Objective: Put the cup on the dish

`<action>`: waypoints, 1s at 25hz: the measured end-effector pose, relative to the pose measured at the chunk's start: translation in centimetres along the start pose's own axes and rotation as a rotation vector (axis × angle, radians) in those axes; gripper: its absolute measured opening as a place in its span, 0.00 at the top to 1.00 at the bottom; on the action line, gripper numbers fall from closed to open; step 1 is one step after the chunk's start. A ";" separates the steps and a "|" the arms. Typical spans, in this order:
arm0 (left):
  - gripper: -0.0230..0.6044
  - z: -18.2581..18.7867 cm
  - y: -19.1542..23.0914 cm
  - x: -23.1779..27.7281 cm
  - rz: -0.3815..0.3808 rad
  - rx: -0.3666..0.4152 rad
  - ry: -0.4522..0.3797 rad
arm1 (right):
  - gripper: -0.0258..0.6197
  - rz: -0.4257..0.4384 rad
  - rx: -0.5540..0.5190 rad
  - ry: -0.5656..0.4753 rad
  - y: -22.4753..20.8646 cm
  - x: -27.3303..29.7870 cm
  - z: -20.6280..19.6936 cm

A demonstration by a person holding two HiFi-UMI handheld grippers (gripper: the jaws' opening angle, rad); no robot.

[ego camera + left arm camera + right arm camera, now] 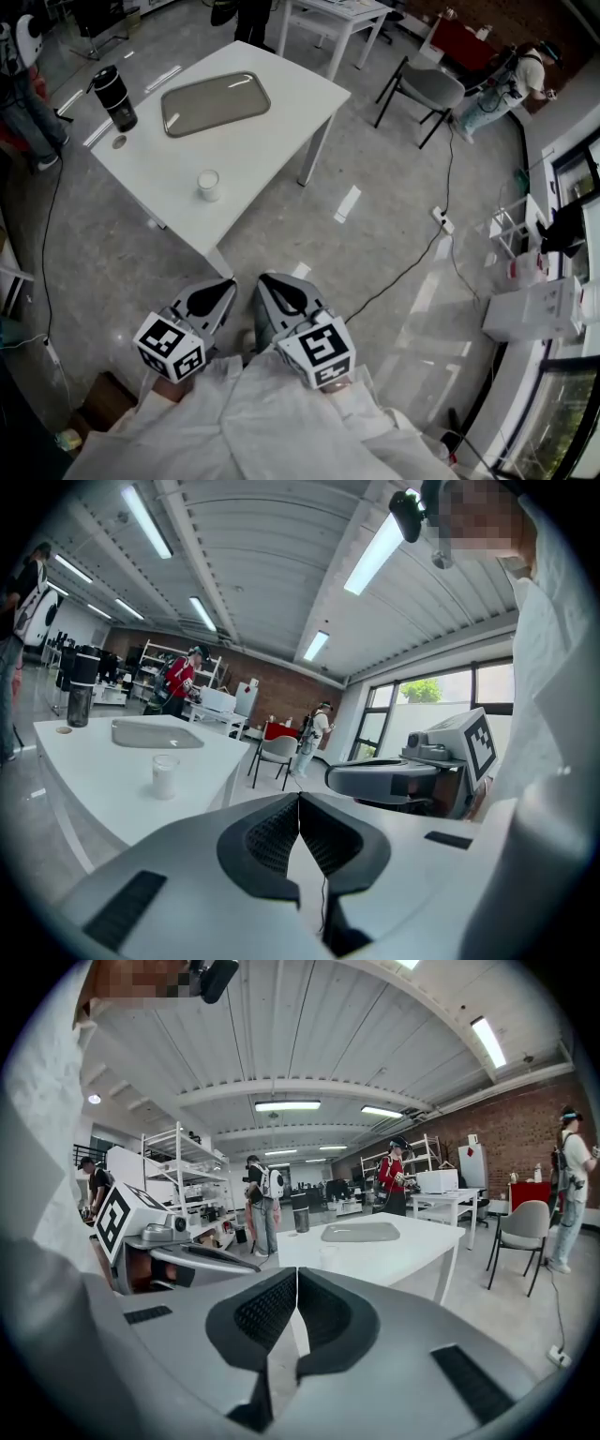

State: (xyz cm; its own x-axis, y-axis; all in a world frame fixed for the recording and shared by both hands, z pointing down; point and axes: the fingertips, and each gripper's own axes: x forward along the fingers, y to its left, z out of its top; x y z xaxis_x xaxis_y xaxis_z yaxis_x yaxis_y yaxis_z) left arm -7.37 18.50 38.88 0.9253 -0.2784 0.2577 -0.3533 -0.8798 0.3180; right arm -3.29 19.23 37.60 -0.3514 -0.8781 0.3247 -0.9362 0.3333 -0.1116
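two claws are held side by side close to the person's white-clad torso (253, 422), over the grey floor (394, 234) and short of the white square table (164, 169). the left claw (223, 284) and the right claw (266, 281) both point toward the table, tilted slightly below level, each with its jaws together and nothing between them. the small white cylindrical cup (208, 185) stands upright near the table's nearest corner, well apart from the grey rectangular metal dish (215, 102).
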 end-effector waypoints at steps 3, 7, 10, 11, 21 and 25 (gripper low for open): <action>0.95 0.6 1.7 1.3 0.015 -0.005 -0.008 | 0.94 0.020 -0.028 -0.009 -1.3 2.2 0.7; 0.95 2.8 5.1 4.1 0.046 -0.001 -0.018 | 0.94 0.037 -0.041 -0.025 -4.8 5.2 2.5; 0.95 4.7 7.8 6.5 0.070 -0.002 -0.018 | 0.94 0.049 -0.029 -0.028 -7.8 7.5 4.0; 0.95 5.3 8.6 7.4 0.079 0.003 -0.019 | 0.94 0.052 -0.030 -0.032 -8.9 8.3 4.5; 0.95 10.8 15.6 13.6 0.165 -0.001 -0.049 | 0.94 0.140 -0.069 -0.044 -15.8 16.1 9.3; 0.95 11.9 17.6 15.5 0.192 -0.011 -0.056 | 0.94 0.177 -0.079 -0.033 -17.6 18.1 10.2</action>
State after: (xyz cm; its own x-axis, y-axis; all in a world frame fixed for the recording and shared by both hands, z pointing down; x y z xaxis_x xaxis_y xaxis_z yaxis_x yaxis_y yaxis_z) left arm 2.39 -5.89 37.63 0.8471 -0.4617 0.2632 -0.5249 -0.8045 0.2782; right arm 6.68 -6.02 35.86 -0.5117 -0.8139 0.2752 -0.8565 0.5083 -0.0894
